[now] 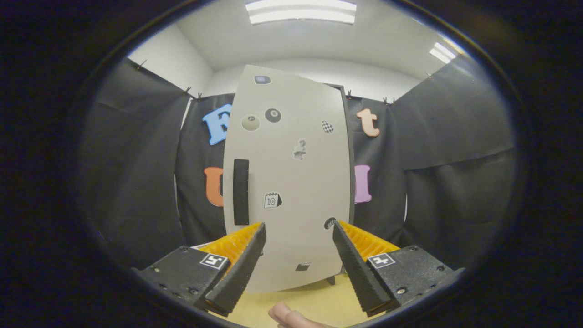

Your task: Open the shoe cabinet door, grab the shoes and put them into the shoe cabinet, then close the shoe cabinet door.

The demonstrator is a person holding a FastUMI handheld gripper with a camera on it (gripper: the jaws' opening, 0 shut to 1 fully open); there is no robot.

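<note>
Two tong fingers apart, nothing between; your tongs [298,248] face shoe cabinet door [291,182] just ahead. Door looks shut or nearly, dark handle [241,192] on its left edge, beyond left finger. Cabinet stands on yellow surface [300,303]; fingertip [284,314] at near edge. Shoes: can't place. Scene fits pre-opening or post-closing alike, so can't tell step. Any door work goes thru handle.

Shoe cabinet door blocks the way ahead

At 12 o'clock the shut shoe cabinet door [291,182] stands beyond the spread fingers of the gripper [298,237]; its black handle [241,192] sits at 11 o'clock, bare floor [309,300] between.
</note>
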